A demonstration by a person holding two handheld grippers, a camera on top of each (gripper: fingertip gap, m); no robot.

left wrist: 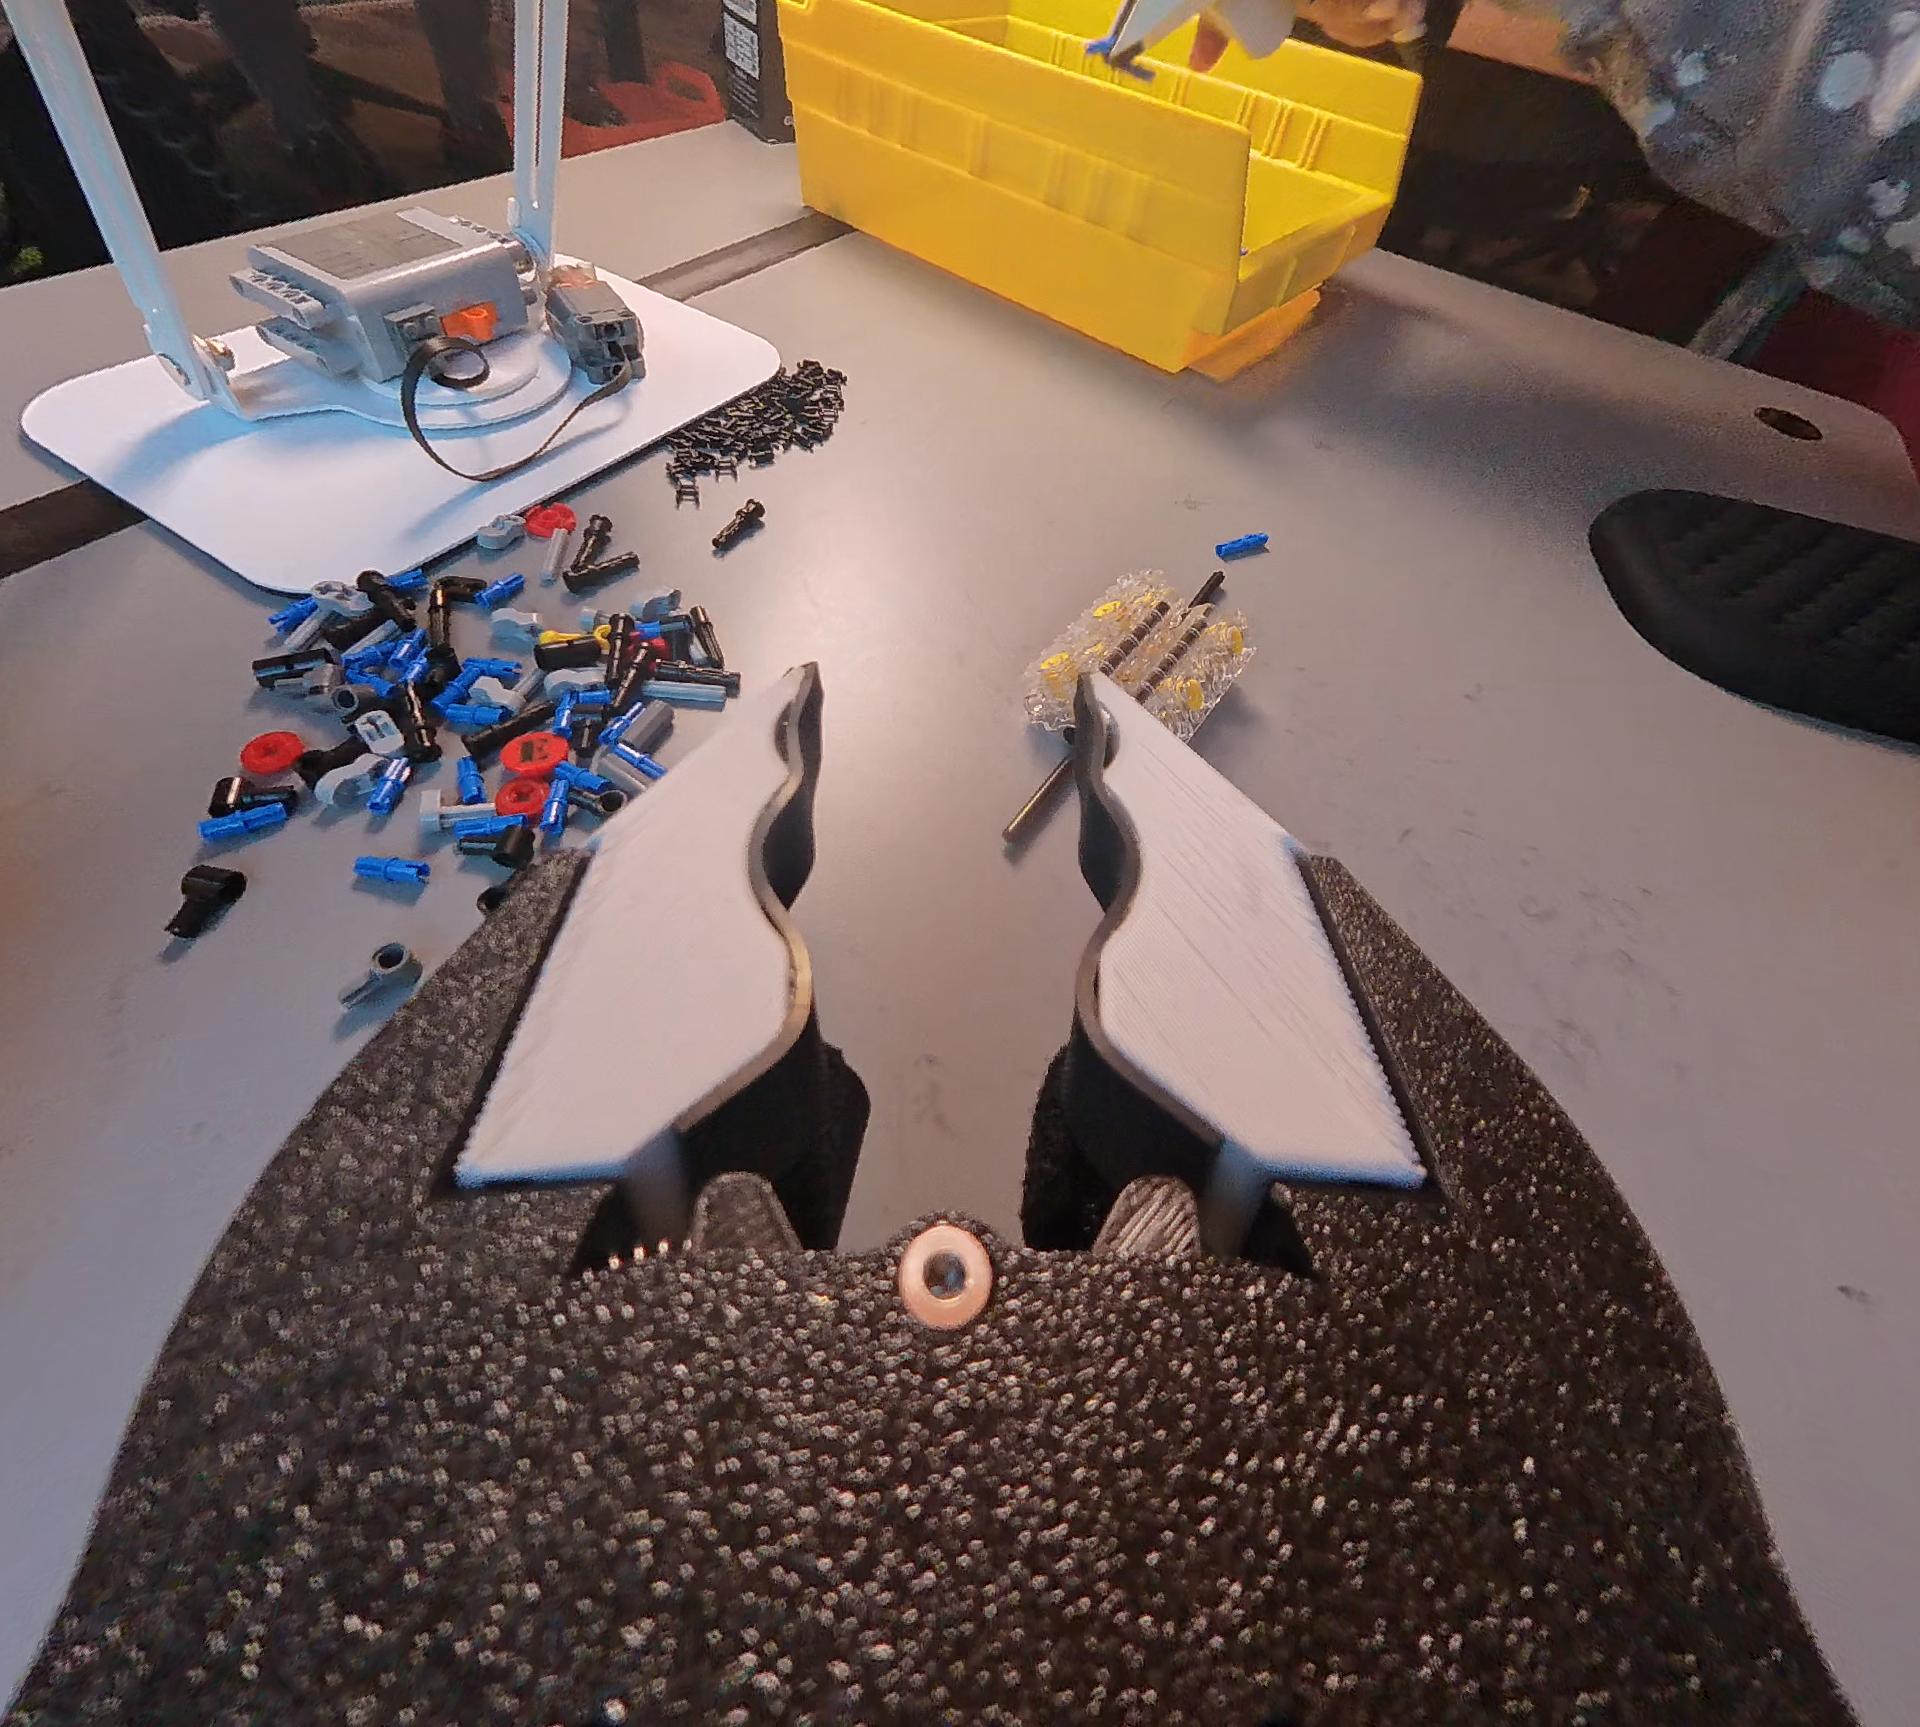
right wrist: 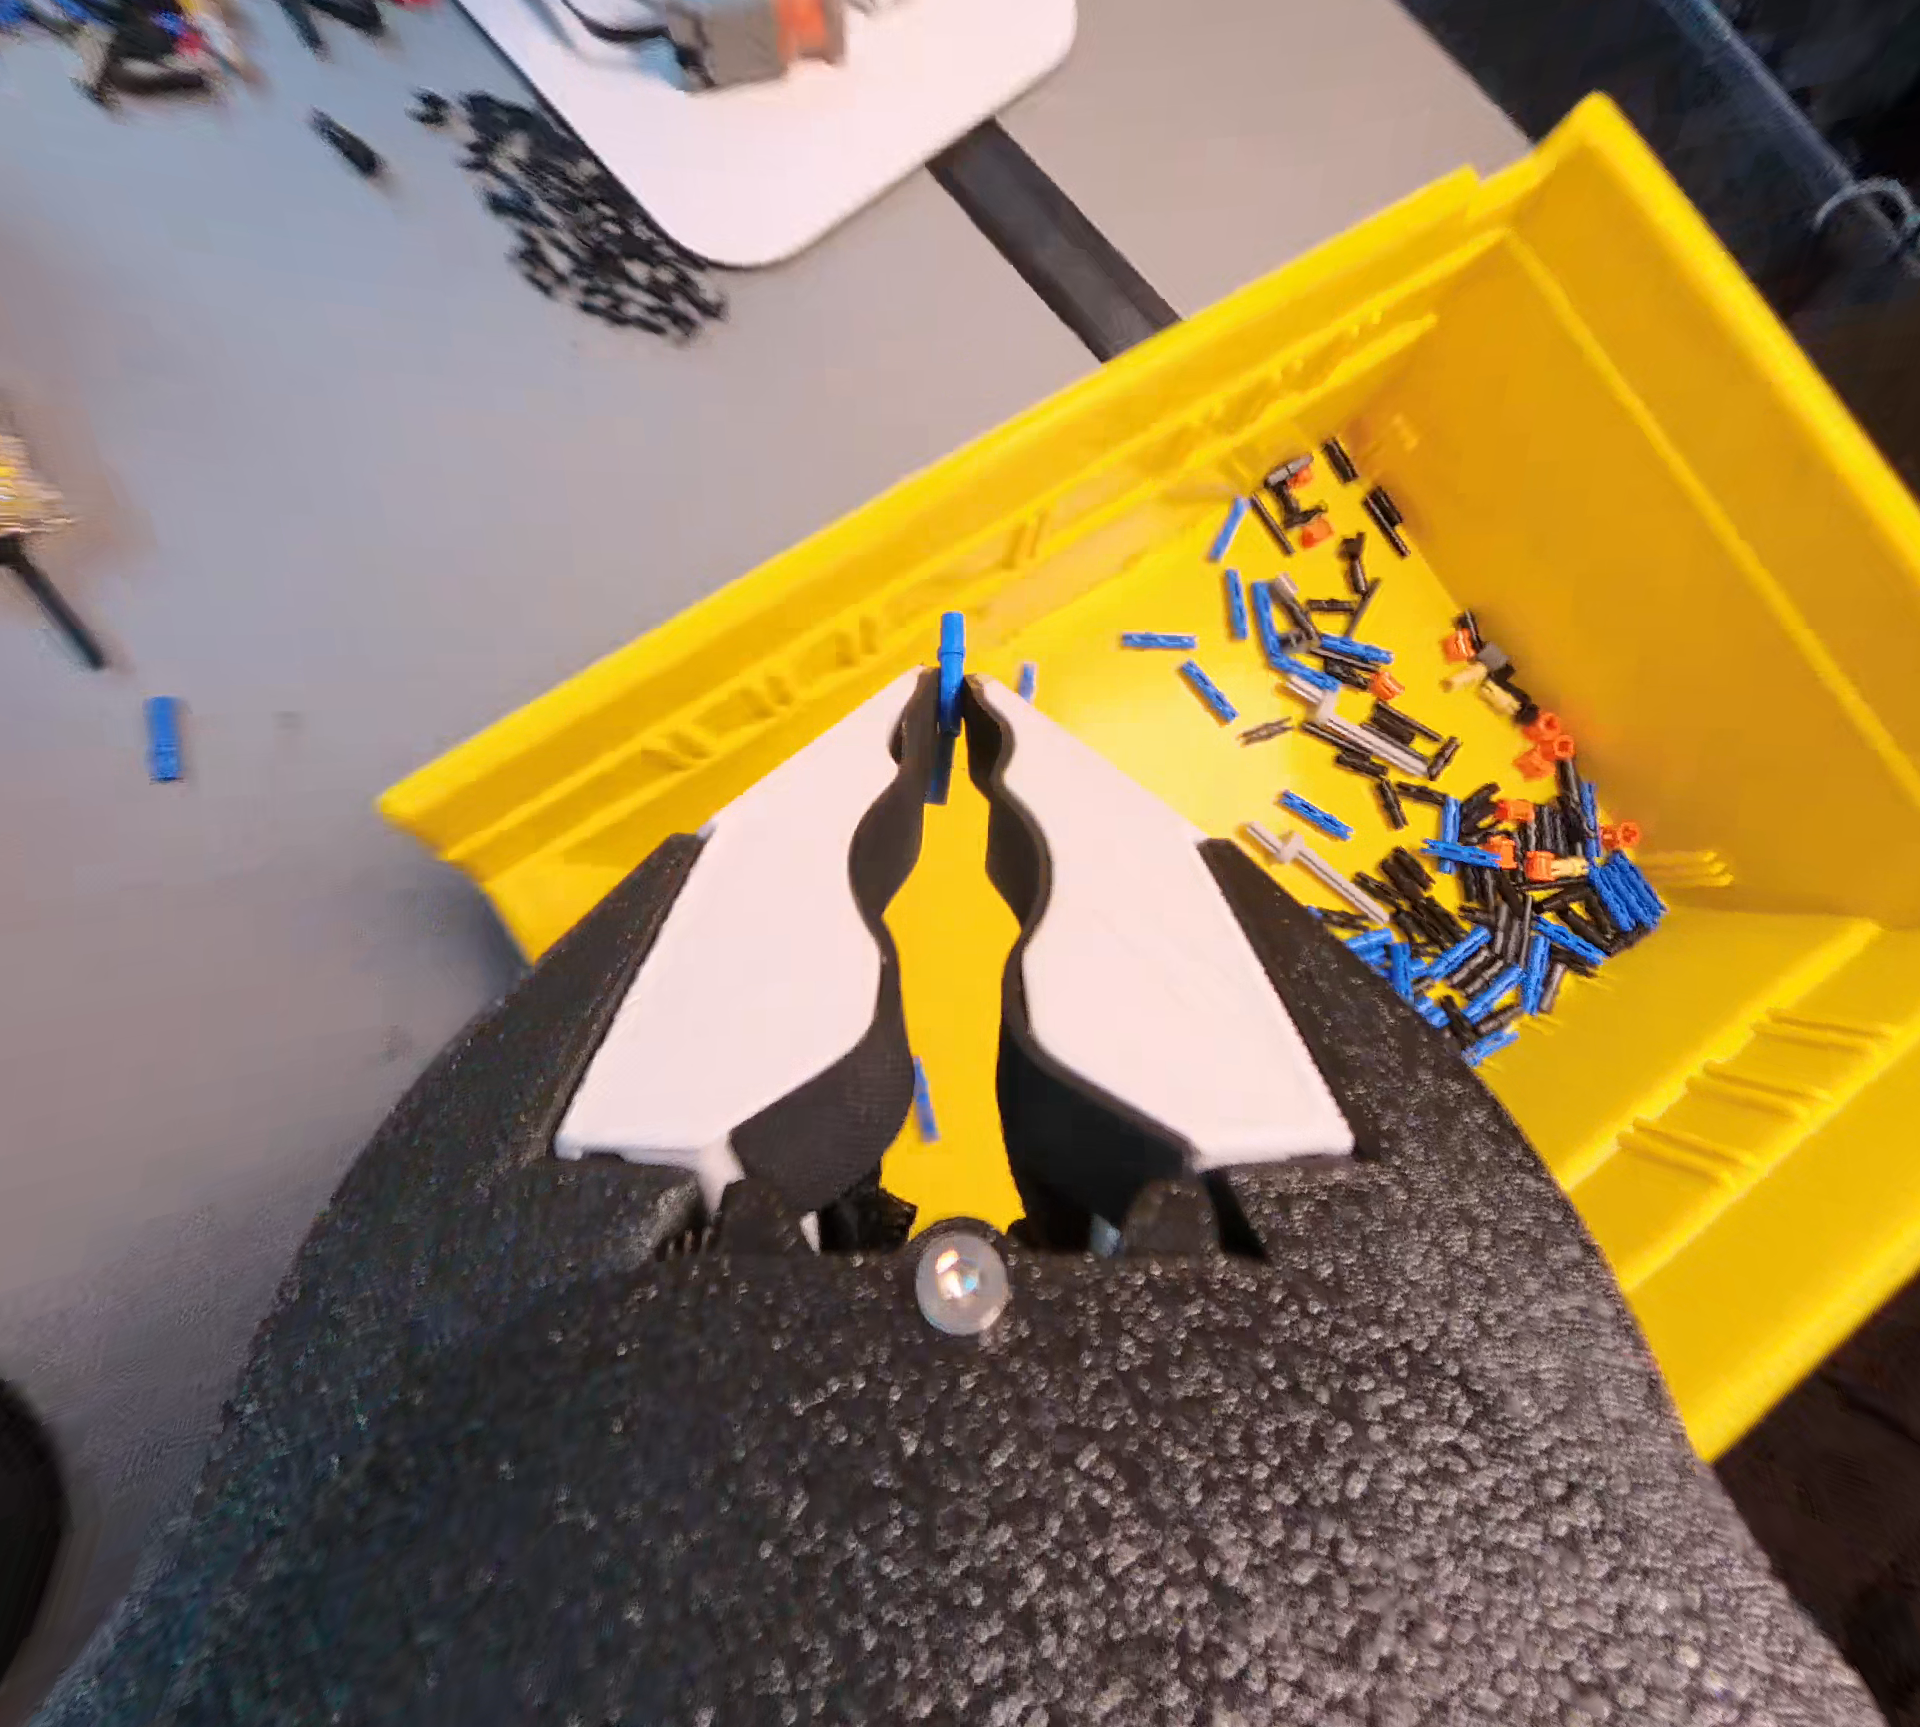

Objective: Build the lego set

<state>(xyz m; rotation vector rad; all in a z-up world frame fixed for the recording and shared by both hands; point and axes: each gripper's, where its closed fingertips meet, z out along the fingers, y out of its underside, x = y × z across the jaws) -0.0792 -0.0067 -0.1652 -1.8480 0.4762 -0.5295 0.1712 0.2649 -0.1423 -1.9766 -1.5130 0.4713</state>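
My right gripper (right wrist: 943, 690) is shut on a small blue pin (right wrist: 948, 669) and holds it over the near wall of a yellow bin (right wrist: 727, 638). The bin holds several blue, black and orange pins (right wrist: 1475, 888). The left wrist view shows this gripper (left wrist: 1127, 51) above the bin (left wrist: 1039, 191) with the blue pin (left wrist: 1122, 59) at its tips. My left gripper (left wrist: 945, 690) is open and empty above the grey table. A clear bag of yellow and dark parts (left wrist: 1143, 659) lies by its right fingertip. A pile of blue, black, grey and red parts (left wrist: 468, 701) lies to its left.
A white stand base (left wrist: 312, 472) carries a grey motor block with a cable (left wrist: 416, 295). A heap of small black links (left wrist: 769, 410) lies by it. A lone blue pin (left wrist: 1242, 545) and a dark axle (left wrist: 1039, 804) lie on the table. A black pad (left wrist: 1766, 597) sits at right. There is about 40 cm between the tips of the two grippers.
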